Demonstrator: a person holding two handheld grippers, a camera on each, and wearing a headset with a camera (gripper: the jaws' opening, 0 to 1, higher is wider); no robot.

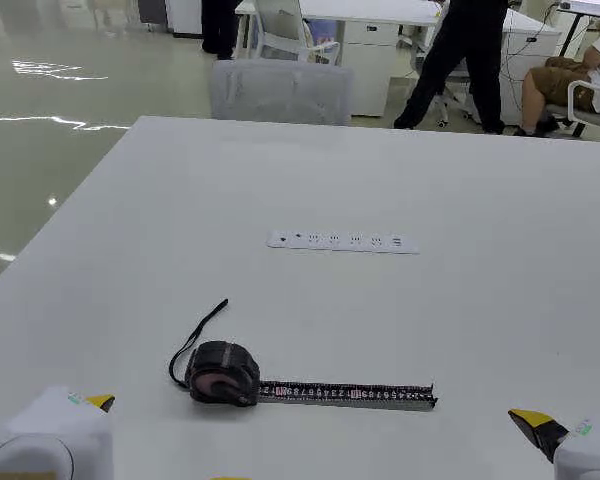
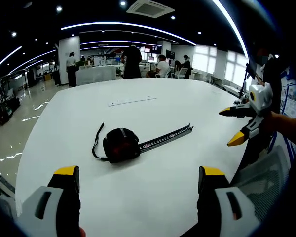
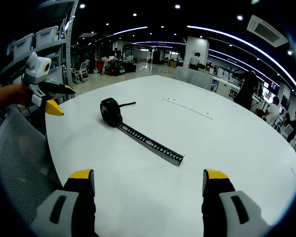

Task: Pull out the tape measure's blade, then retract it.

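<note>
A black tape measure [image 1: 223, 373] lies on the white table [image 1: 460, 180] near its front edge. Its wrist strap [image 1: 198, 333] trails to the far left. Its blade [image 1: 346, 394] runs out flat to the right. Neither gripper touches it. My left gripper [image 1: 100, 403] hovers at the lower left, my right gripper [image 1: 532, 424] at the lower right. In the left gripper view the tape measure [image 2: 121, 144] sits ahead of my open left gripper [image 2: 139, 173], with the open right gripper [image 2: 230, 127] to the right. In the right gripper view the blade [image 3: 148, 142] stretches ahead of my open right gripper [image 3: 148, 174].
A white power strip [image 1: 342, 242] lies flat at the table's middle. A grey chair [image 1: 280, 92] stands at the far edge. Behind it are desks, a standing person [image 1: 465, 60] and a seated person [image 1: 570, 80].
</note>
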